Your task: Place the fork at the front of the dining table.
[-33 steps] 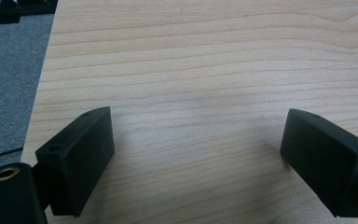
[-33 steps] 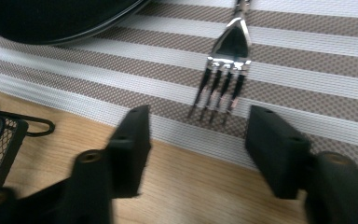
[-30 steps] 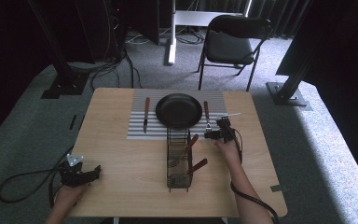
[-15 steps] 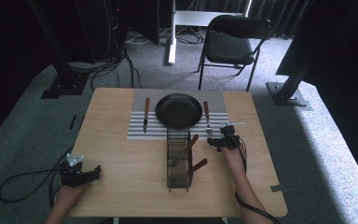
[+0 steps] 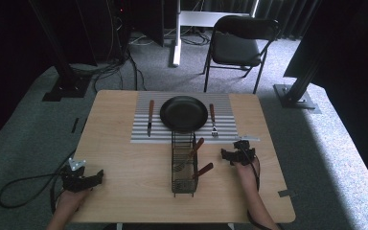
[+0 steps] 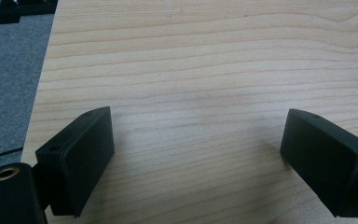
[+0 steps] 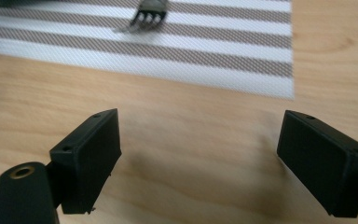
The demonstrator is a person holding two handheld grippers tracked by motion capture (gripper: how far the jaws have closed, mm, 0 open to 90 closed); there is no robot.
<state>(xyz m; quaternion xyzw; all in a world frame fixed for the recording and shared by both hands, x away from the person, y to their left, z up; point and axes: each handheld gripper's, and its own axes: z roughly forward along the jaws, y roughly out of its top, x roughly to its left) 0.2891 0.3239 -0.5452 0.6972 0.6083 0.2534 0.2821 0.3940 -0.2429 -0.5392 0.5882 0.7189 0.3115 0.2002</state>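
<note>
High view: right gripper (image 5: 226, 155) nearer the basket (image 5: 182, 165), just beside it.
Handles: 2, slanting toward it.
Jaws: both grippers wide, empty.

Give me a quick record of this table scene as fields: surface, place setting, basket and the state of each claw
surface: wooden table
mat: striped placemat
plate: black plate on the mat
knife: knife left of the plate
fork: fork right of the plate
basket: wire basket holding wooden-handled utensils
left claw: left claw open, empty
right claw: right claw jaws just opened, nothing between them
</note>
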